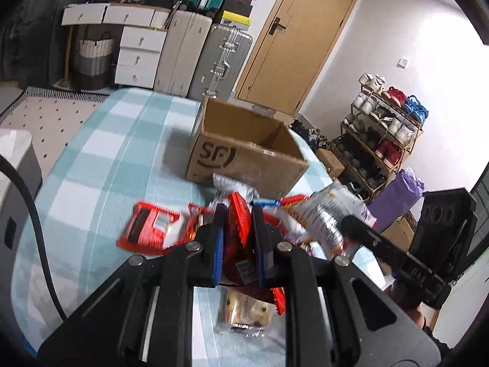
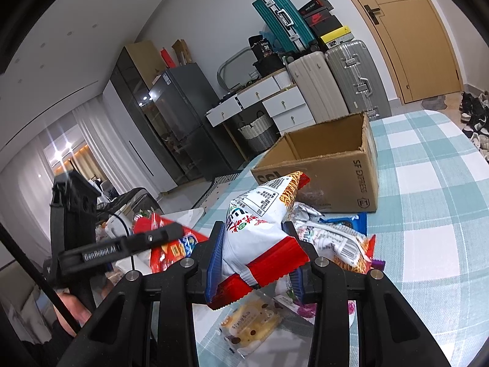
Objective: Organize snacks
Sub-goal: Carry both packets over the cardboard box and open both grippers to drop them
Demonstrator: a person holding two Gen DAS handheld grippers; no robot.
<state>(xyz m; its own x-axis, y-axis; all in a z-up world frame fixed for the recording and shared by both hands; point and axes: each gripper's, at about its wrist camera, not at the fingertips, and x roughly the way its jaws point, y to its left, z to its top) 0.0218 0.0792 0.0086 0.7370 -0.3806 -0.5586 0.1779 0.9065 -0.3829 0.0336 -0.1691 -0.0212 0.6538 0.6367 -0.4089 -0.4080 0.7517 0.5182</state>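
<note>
Snack packets gripped both sides, left gripper (image 1: 237,214) clamping a red packet (image 1: 241,238), right gripper (image 2: 253,232) a white noodle bag (image 2: 259,229): lift clear, release squarely over the cardboard box (image 2: 336,180) mid-table.

The bench (image 1: 101,159) wears a cloth checked in pale blue-green and white. The cardboard box (image 1: 244,150) is plain brown with a dark printed logo. The left gripper (image 1: 237,214) is black with blue pads, and the snack packet (image 1: 238,232) between its jaws is red. The right gripper (image 2: 255,229) is likewise black and blue; its noodle packet (image 2: 259,229) is white with red sealed ends, red lettering and orange-yellow noodle print. At the left view's nine o'clock lies a red pack (image 1: 146,229). The door (image 1: 293,39) is tan; one suitcase (image 2: 282,20) is teal, another (image 2: 354,76) silver-grey.
</note>
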